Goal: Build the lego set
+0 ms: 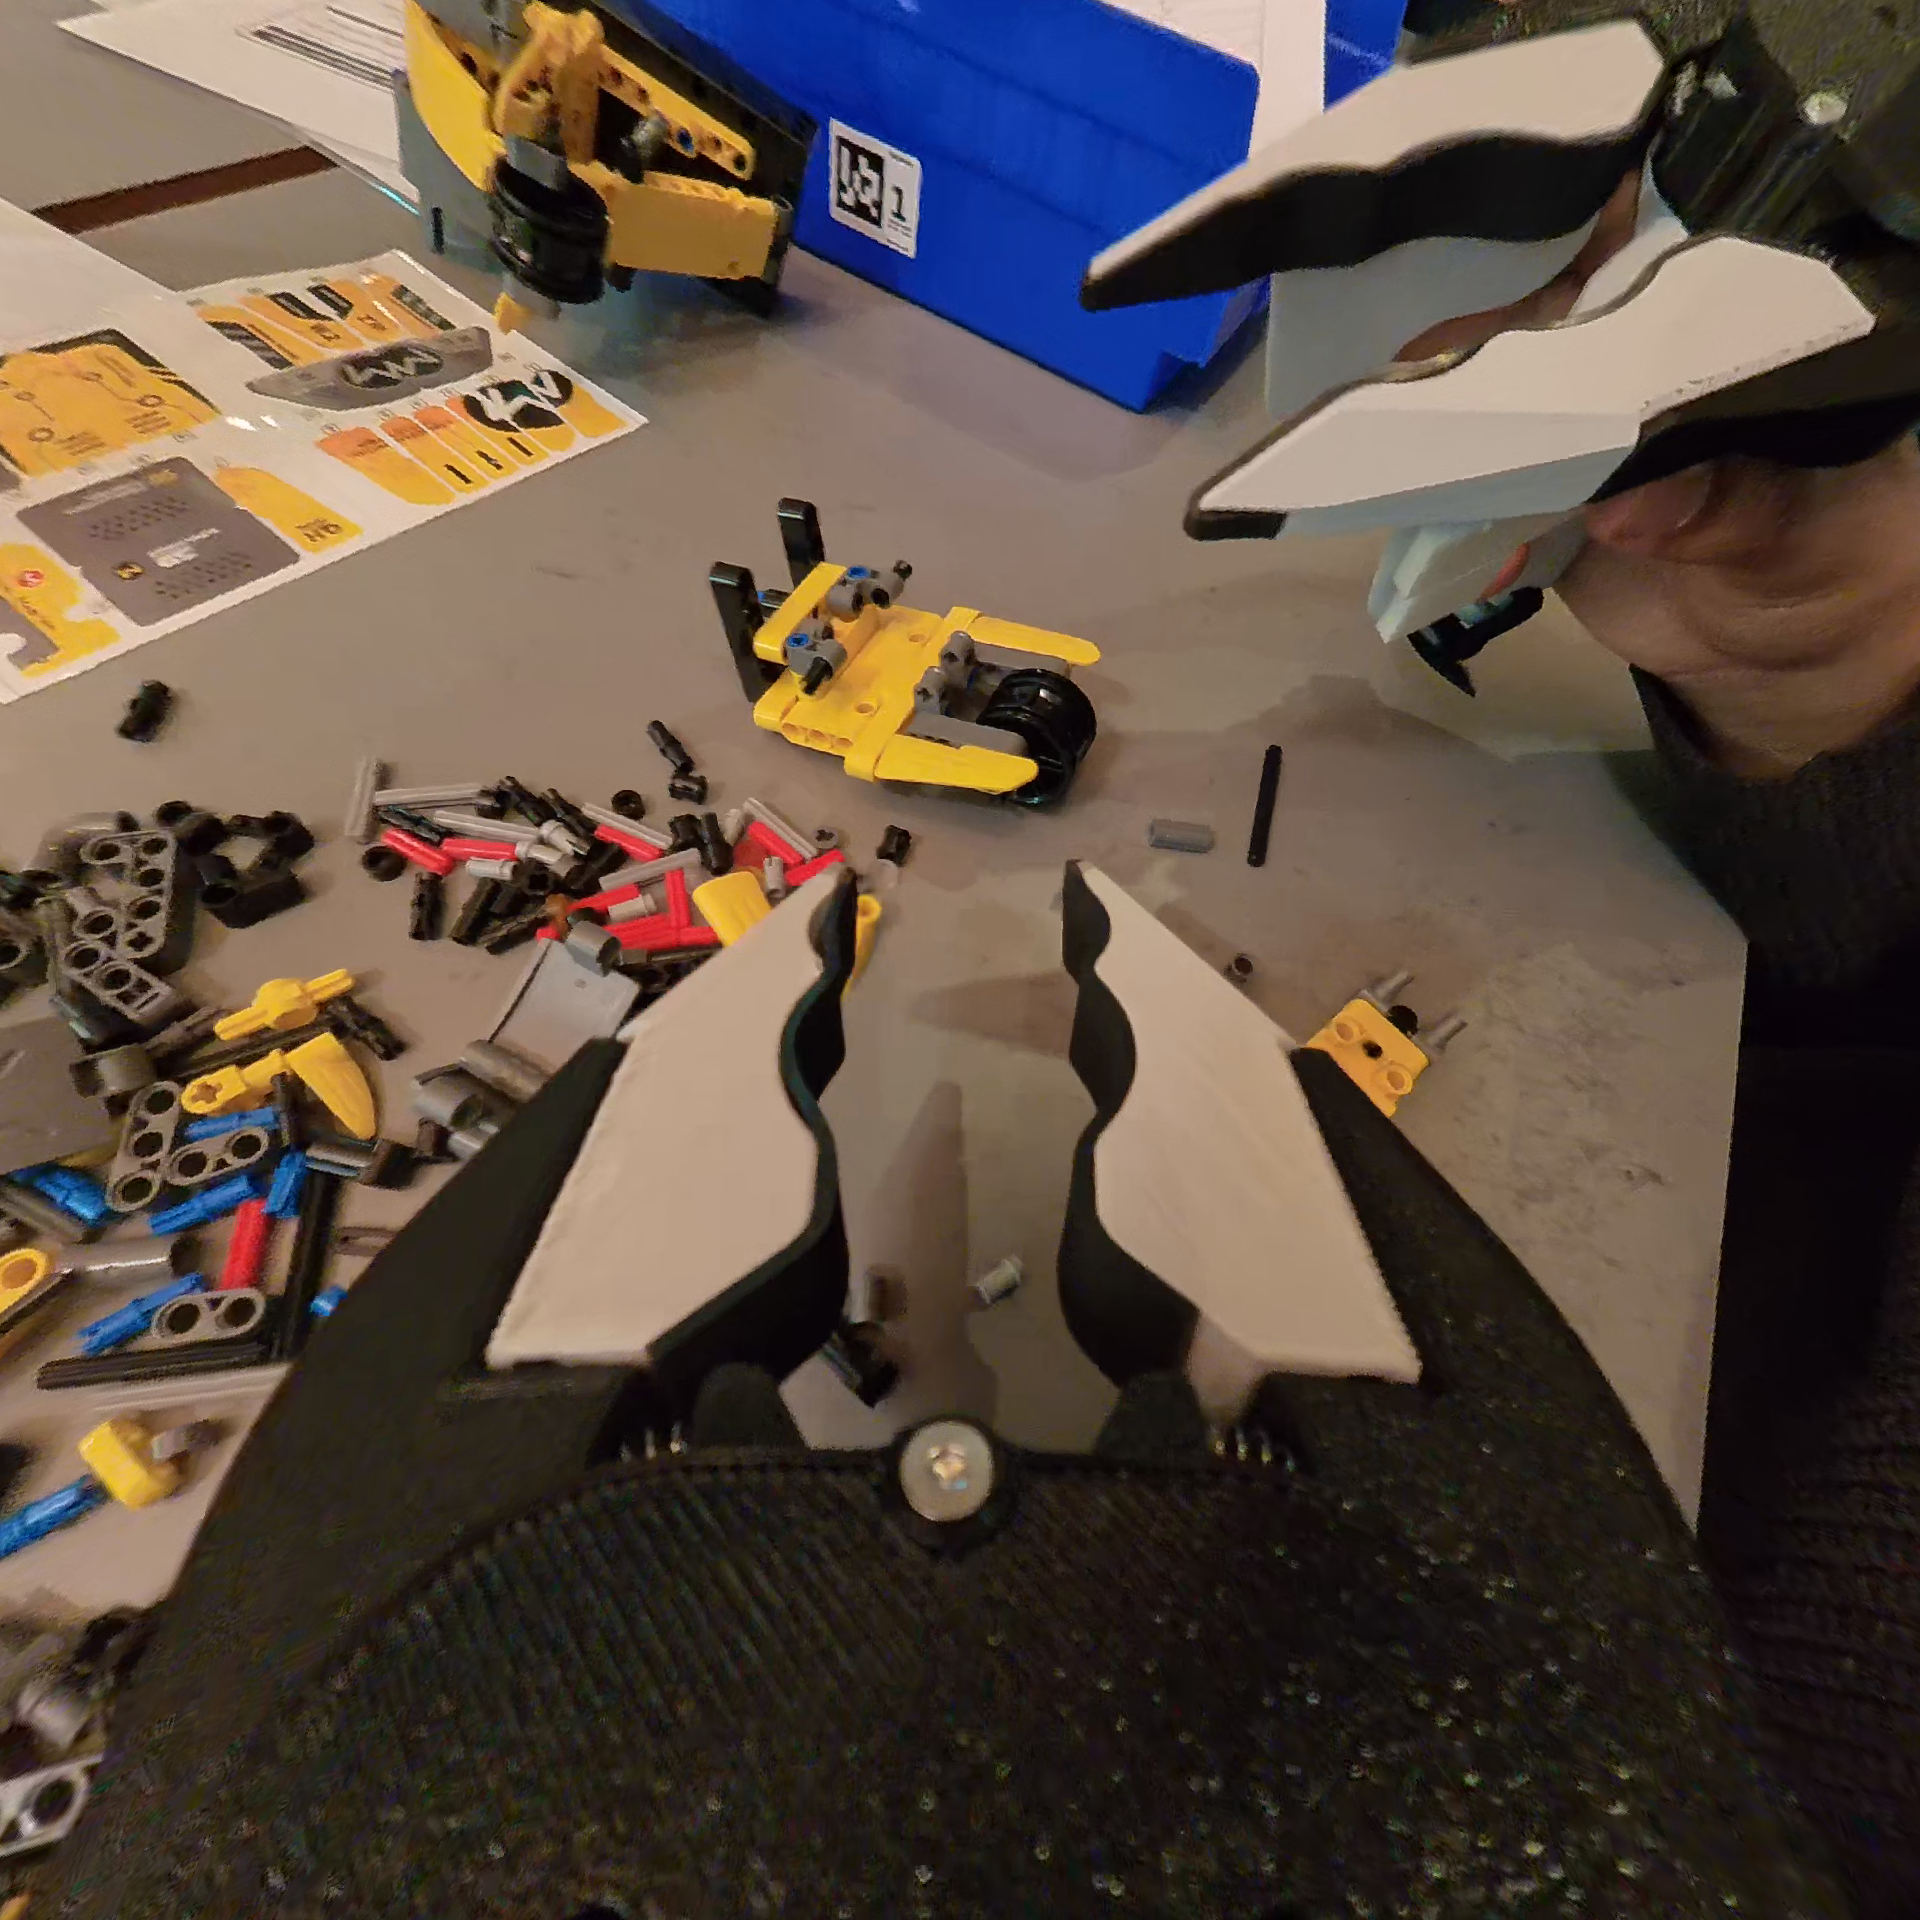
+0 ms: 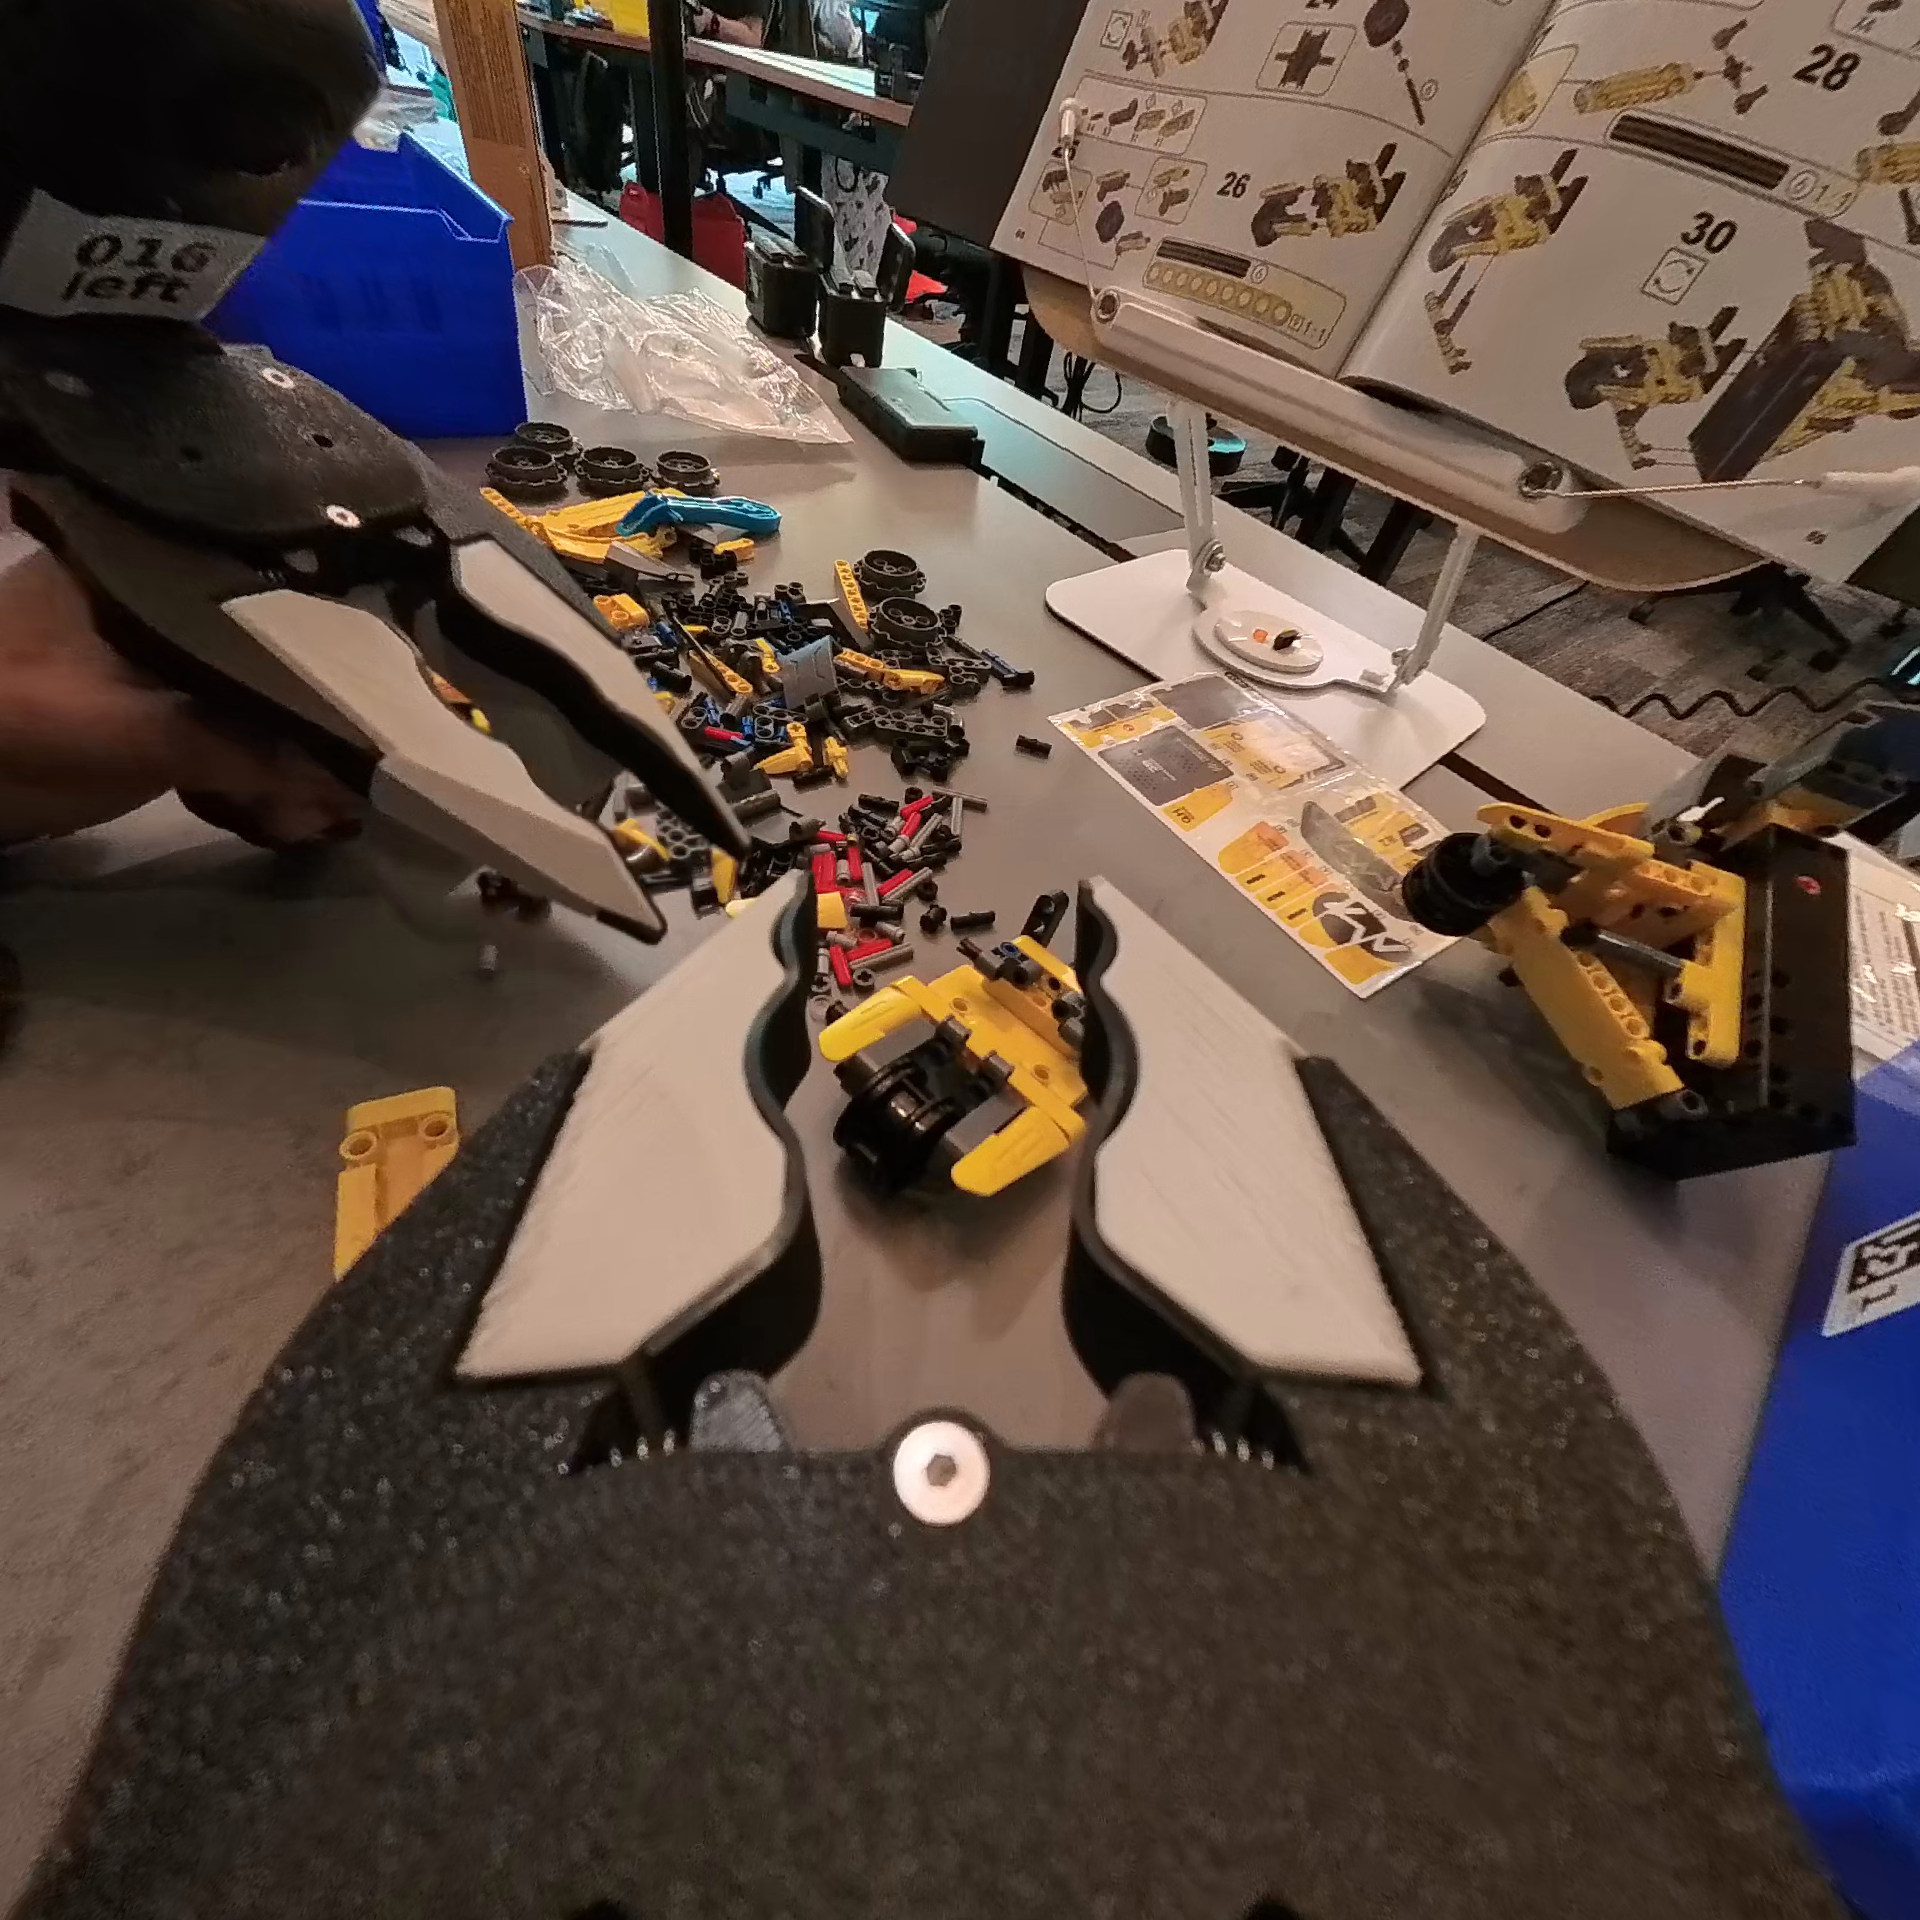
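Observation:
A small yellow and black brick assembly with a black wheel [image 1: 914,686] lies on the grey table [image 1: 1143,1039]. My left gripper [image 1: 961,883] is open and empty, low over the table just in front of a pile of loose red, black, grey and yellow parts [image 1: 582,873]. My right gripper [image 2: 940,888] is open and empty, held above the small assembly [image 2: 966,1070], which shows between its fingers. The right gripper also shows at the upper right of the left wrist view [image 1: 1143,405]. The left gripper shows at the left of the right wrist view [image 2: 691,883].
A larger yellow and black assembly [image 2: 1662,987] stands by a blue bin [image 2: 1829,1455]. A sticker sheet [image 2: 1247,810] lies near an open instruction booklet on a stand [image 2: 1507,208]. A second blue bin [image 2: 416,291], black wheels [image 2: 603,462] and a plastic bag [image 2: 675,353] lie farther back. A yellow beam [image 2: 384,1153] lies alone.

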